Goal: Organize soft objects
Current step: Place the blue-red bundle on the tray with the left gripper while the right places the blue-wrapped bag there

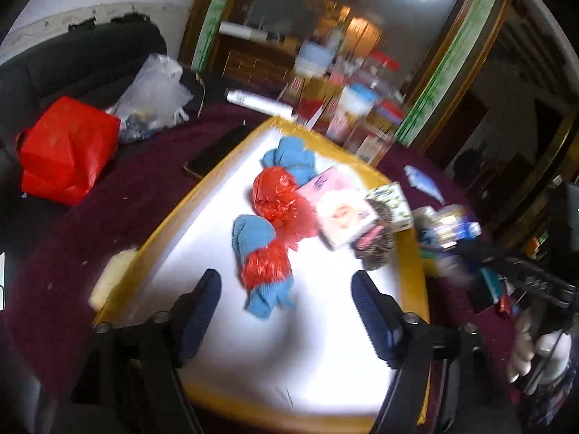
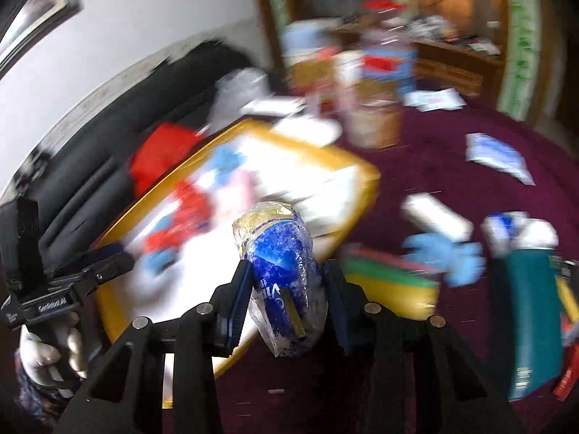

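A yellow-rimmed white tray (image 1: 170, 224) holds a blue cloth (image 1: 289, 157), a red plastic bag (image 1: 277, 199), a pink tissue pack (image 1: 342, 213), a patterned pack (image 1: 389, 200) and a dark patterned cloth (image 1: 376, 249). A blue cloth bundle wrapped in red plastic (image 1: 262, 264) lies in the gap of my left gripper (image 1: 286, 278), which is open, neither pad touching it. My right gripper (image 2: 287, 282) is shut on a crinkly blue-and-gold plastic pack (image 2: 280, 267), held above the tray's near corner (image 2: 369, 181). The left gripper (image 2: 90, 264) shows at the left of the right wrist view.
The tray sits on a maroon tablecloth (image 2: 452, 144). Left of it are a red bag (image 1: 65, 152), a clear plastic bag (image 1: 152, 90) and a dark phone (image 1: 217, 152). To the right lie a blue glove (image 2: 445, 256), a teal box (image 2: 528, 318) and a green-and-yellow stack (image 2: 391, 278). Bottles and boxes crowd the far side.
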